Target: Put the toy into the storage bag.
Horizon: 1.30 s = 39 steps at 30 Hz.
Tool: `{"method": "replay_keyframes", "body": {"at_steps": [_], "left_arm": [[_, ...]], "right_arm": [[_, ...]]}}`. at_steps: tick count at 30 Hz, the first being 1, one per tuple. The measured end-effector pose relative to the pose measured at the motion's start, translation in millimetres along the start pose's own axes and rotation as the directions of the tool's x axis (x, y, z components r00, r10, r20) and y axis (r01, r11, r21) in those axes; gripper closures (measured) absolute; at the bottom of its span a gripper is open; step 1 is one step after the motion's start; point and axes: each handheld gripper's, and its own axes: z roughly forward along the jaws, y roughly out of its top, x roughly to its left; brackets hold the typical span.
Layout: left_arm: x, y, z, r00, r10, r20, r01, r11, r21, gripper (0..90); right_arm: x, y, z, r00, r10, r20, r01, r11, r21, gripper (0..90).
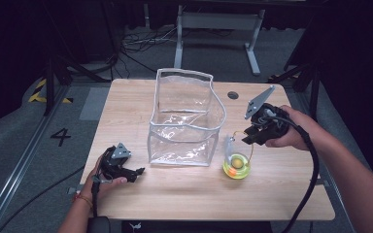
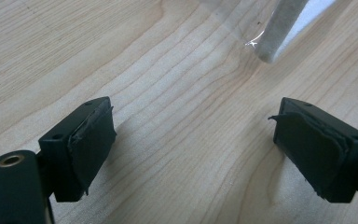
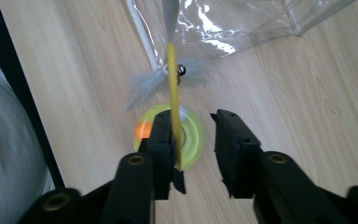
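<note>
A yellow-green round toy base (image 1: 235, 166) with an orange ball (image 3: 142, 130) in it sits on the wooden table (image 1: 184, 194), right of a clear plastic bag with white trim (image 1: 187, 119). A thin yellow rod (image 3: 172, 79) rises from the base, with a pale feather (image 3: 144, 84) and a small bell (image 3: 181, 70) on it. My right gripper (image 1: 249, 137) hovers just above the base. In the right gripper view the rod lies against one jaw of this gripper (image 3: 192, 135) while the other jaw stands apart from it. My left gripper (image 1: 137, 173) rests open on the table, left of the bag.
The bag's white-trimmed corner (image 2: 279, 32) lies just ahead of my left gripper (image 2: 191, 140). A round cable hole (image 1: 232, 95) sits in the tabletop behind the right hand. Bare wood lies along the table's front edge. Dark stands and cables stand on the floor beyond.
</note>
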Motion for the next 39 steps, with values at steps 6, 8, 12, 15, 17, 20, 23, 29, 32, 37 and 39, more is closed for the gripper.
{"method": "replay_keyframes", "body": {"at_steps": [6, 8, 12, 15, 17, 20, 23, 29, 32, 37, 39], "left_arm": [[0.0, 0.0, 0.0, 1.0, 0.001, 0.0, -0.001, 1.0, 0.0, 12.9], [-0.1, 0.0, 0.0, 1.0, -0.001, -0.001, 0.001, 1.0, 0.0, 12.9], [0.0, 0.0, 0.0, 1.0, 0.0, 0.0, 0.0, 1.0, 0.0, 12.9], [0.0, 0.0, 0.0, 1.0, 0.0, 0.0, 0.0, 1.0, 0.0, 12.9], [0.0, 0.0, 0.0, 1.0, 0.0, 0.0, 0.0, 1.0, 0.0, 12.9], [-0.1, 0.0, 0.0, 1.0, -0.001, -0.001, 0.001, 1.0, 0.0, 12.9], [0.0, 0.0, 0.0, 1.0, 0.0, 0.0, 0.0, 1.0, 0.0, 12.9], [-0.1, 0.0, 0.0, 1.0, -0.001, -0.001, 0.001, 1.0, 0.0, 12.9], [-0.1, 0.0, 0.0, 1.0, -0.002, -0.001, 0.002, 1.0, -0.001, 12.9], [-0.1, 0.0, 0.0, 1.0, -0.001, 0.0, 0.001, 1.0, 0.0, 12.9], [0.0, 0.0, 0.0, 1.0, 0.0, 0.0, 0.0, 1.0, 0.0, 12.9]], "right_arm": [[1.6, 5.2, -2.5, 1.0, 0.001, -0.01, -0.001, 1.0, 0.02, 85.7], [1.2, 5.5, -4.2, 1.0, -0.006, -0.005, 0.006, 1.0, 0.021, 88.0], [1.0, 5.1, -5.8, 0.9999, -0.011, -0.001, 0.011, 1.0, 0.027, 88.4], [1.3, 4.3, -6.5, 0.9998, -0.021, 0.001, 0.021, 0.999, 0.028, 88.5], [2.2, 3.9, -8.0, 0.9997, -0.025, -0.003, 0.025, 0.999, 0.032, 88.5], [3.0, 2.9, -9.3, 0.9996, -0.029, -0.003, 0.029, 0.999, 0.034, 88.5], [2.8, 2.1, -10.1, 0.9995, -0.031, -0.002, 0.031, 0.999, 0.034, 88.6], [5.0, 3.3, -14.4, 0.9991, -0.042, 0.006, 0.042, 0.998, 0.039, 88.6], [4.7, 3.4, -17.3, 0.9989, -0.044, 0.014, 0.044, 0.998, 0.033, 88.6], [2.5, 2.3, -23.1, 0.9986, -0.046, 0.026, 0.045, 0.998, 0.038, 88.7], [1.4, 1.8, -24.8, 0.9986, -0.047, 0.025, 0.046, 0.998, 0.038, 88.7]]}}
